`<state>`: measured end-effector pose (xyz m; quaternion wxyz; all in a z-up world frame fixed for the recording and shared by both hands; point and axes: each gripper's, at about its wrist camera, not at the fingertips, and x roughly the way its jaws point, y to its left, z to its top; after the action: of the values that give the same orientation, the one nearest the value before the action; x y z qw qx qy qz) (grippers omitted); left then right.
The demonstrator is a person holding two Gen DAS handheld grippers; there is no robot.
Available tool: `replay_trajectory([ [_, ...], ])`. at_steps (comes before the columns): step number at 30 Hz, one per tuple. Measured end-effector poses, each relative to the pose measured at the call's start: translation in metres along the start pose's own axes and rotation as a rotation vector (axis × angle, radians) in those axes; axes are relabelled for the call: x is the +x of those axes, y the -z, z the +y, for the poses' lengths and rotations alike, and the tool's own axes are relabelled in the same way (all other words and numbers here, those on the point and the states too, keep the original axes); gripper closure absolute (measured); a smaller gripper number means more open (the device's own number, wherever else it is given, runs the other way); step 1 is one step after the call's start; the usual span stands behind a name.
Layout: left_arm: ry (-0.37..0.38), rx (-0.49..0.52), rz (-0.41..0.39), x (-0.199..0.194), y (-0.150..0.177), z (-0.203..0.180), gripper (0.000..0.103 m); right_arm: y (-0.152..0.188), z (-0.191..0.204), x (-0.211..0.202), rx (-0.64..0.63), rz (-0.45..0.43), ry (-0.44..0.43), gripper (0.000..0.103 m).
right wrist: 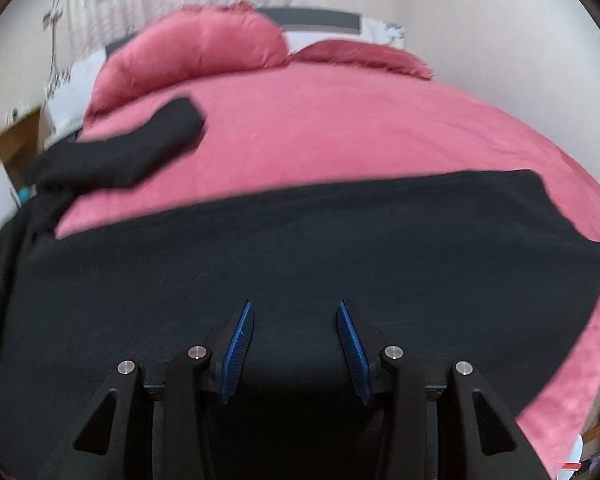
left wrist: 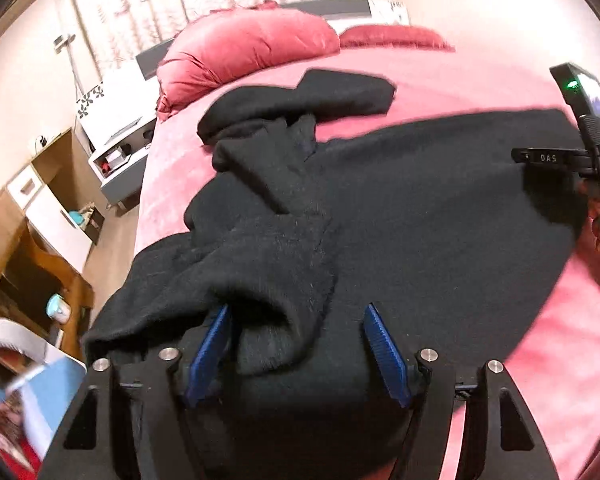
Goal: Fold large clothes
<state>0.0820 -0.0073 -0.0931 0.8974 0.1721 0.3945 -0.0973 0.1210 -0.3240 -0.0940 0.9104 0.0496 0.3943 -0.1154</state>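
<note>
Fuzzy black sweater (left wrist: 420,208) on pink bed (right wrist: 360,132) — both grippers' jaws spread, ribbed blue pads (right wrist: 239,354)

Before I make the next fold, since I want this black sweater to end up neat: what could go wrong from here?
1. The sleeve lies bunched over the sweater's body; folding now could trap that lump inside.
2. The left gripper is open with sleeve fabric bulging against one finger, so closing may grab only a loose wad.
3. The far sleeve stretches out over the pink bedspread and could drag behind.
</note>
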Motion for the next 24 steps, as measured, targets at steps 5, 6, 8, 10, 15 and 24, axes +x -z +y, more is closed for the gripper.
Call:
replay_trajectory([
  [5, 0.106, -0.108, 0.045, 0.022, -0.017, 0.029, 0.046, 0.001, -0.003, 0.006, 0.021, -0.057, 0.085, 0.035],
  [6, 0.113, -0.121, 0.04, 0.024, -0.022, 0.034, 0.047, 0.0, -0.009, 0.008, 0.04, -0.052, 0.067, 0.033],
  [8, 0.096, -0.149, -0.006, 0.028, -0.043, 0.053, 0.049, 0.0, -0.017, 0.011, 0.068, -0.046, 0.037, 0.032],
  [10, 0.034, -0.192, -0.073, 0.03, -0.061, 0.078, 0.05, 0.001, -0.014, 0.013, 0.069, -0.047, 0.036, 0.032],
  [15, -0.183, -0.59, -0.076, 0.061, -0.089, 0.196, 0.054, 0.006, -0.002, 0.016, 0.054, -0.052, 0.055, 0.031],
  [24, -0.266, -0.92, -0.172, 0.044, -0.031, 0.252, 0.046, 0.008, -0.006, 0.013, 0.061, -0.052, 0.046, 0.031],
])
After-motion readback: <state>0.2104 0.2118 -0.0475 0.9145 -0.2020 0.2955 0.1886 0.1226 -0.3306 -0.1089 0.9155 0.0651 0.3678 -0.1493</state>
